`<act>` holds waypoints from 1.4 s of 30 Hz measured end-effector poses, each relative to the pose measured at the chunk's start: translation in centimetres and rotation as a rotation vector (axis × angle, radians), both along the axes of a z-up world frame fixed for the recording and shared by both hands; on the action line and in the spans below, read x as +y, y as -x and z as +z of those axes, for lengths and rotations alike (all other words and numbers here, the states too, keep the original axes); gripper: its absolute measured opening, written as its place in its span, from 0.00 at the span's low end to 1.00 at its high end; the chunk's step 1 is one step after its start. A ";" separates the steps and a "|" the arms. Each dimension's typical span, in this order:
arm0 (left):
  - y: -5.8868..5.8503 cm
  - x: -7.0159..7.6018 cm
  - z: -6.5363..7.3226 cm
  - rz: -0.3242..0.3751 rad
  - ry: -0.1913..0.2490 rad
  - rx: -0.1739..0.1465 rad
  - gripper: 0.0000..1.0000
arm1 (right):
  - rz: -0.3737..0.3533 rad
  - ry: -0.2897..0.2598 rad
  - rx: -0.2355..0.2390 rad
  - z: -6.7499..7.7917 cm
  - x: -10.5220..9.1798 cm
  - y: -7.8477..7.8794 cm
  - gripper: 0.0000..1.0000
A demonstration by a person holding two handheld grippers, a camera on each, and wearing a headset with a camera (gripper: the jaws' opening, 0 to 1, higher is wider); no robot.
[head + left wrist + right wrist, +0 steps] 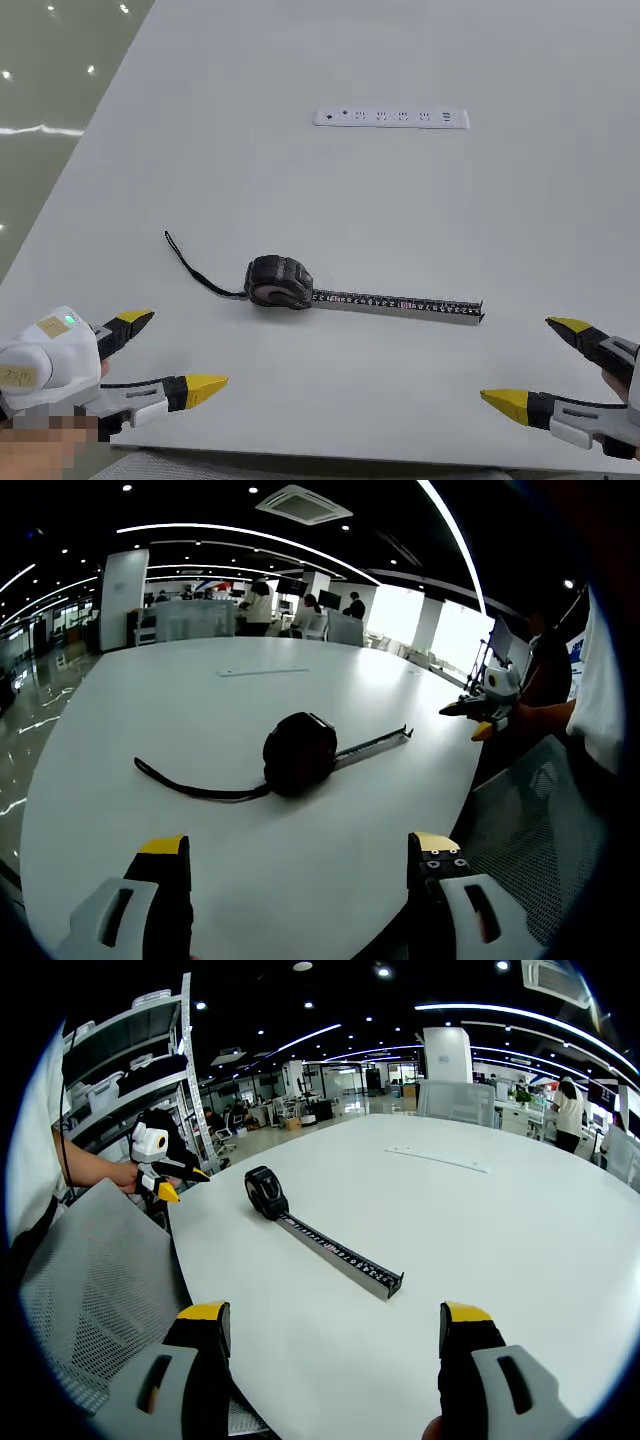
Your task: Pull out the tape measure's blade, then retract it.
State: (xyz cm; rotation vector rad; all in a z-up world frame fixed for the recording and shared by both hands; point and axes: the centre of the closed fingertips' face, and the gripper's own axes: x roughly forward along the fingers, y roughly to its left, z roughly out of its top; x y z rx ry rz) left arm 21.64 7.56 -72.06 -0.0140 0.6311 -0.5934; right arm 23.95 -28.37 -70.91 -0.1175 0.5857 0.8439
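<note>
A black tape measure lies on the white table, its blade drawn out to the right and flat on the surface. A black wrist strap trails to its left. My left gripper is open near the front left edge, apart from the case. My right gripper is open at the front right, a little short of the blade's hooked tip. The case and blade run away from my right gripper. My left gripper holds nothing.
A white power strip lies at the far side of the table. The table's front edge runs just below both grippers. A mesh chair back stands by the edge. People and desks fill the office behind.
</note>
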 end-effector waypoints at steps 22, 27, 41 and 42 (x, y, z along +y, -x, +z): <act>0.0 0.0 0.0 0.011 0.007 0.008 0.87 | 0.010 -0.003 0.004 -0.2 0.4 0.2 0.82; -0.1 0.0 0.1 0.012 0.006 0.007 0.87 | 0.011 -0.004 0.003 -0.1 0.4 0.3 0.82; -0.1 -0.2 0.4 0.008 0.009 0.005 0.87 | 0.009 -0.006 0.001 0.0 0.3 0.2 0.82; -0.2 -0.3 0.4 0.006 0.009 0.006 0.87 | 0.009 -0.006 0.001 0.0 0.3 0.2 0.82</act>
